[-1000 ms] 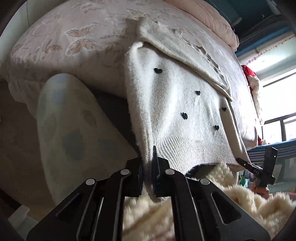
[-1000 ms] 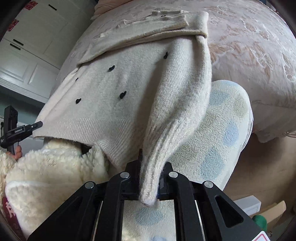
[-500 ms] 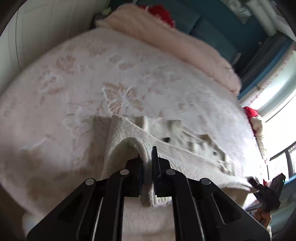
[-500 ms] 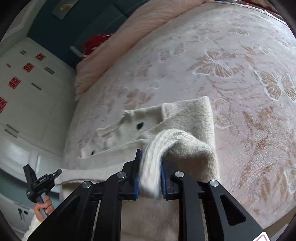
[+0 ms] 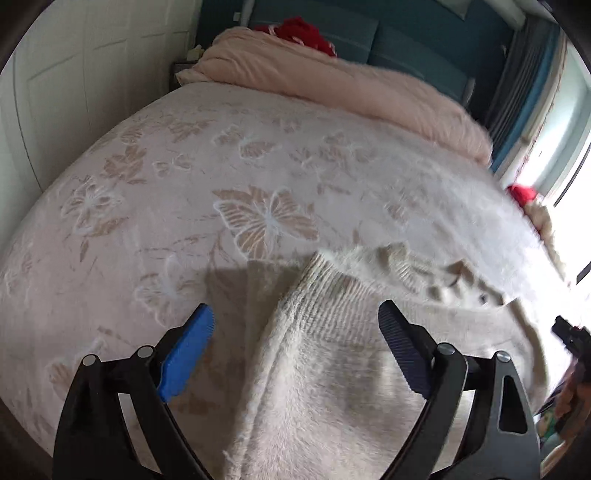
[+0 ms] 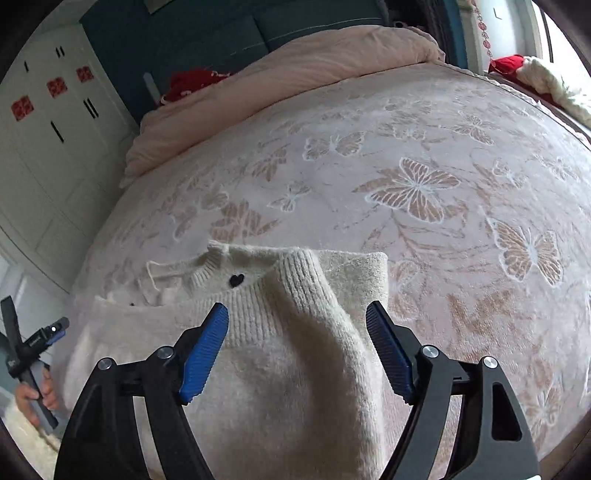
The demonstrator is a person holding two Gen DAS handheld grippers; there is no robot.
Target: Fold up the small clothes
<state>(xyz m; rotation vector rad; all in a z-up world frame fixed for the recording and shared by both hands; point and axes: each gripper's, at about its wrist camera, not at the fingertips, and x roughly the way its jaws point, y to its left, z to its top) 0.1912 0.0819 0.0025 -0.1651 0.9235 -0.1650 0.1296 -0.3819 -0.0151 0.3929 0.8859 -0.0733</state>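
Your bed [image 5: 258, 155], under its butterfly-patterned cover, fills both frames, with a pink quilt [image 5: 351, 96] bunched along the top. The cream sweater [image 6: 280, 369] lies folded on the bed in the lower middle of each frame, ribbed hem doubled over towards the collar. Your left gripper [image 5: 295, 334] and right gripper [image 6: 297, 330] have jaws spread and opening, sweater between them but unpinched.

A pale bedspread [image 6: 424, 155] with beige butterfly patterns fills most of both views. A pink duvet [image 5: 332, 88] lies bunched along the top, with a red cloth [image 5: 299, 29] behind it. White cupboard doors [image 6: 48, 140] with 3 red decorations stand at upper left in the right view.
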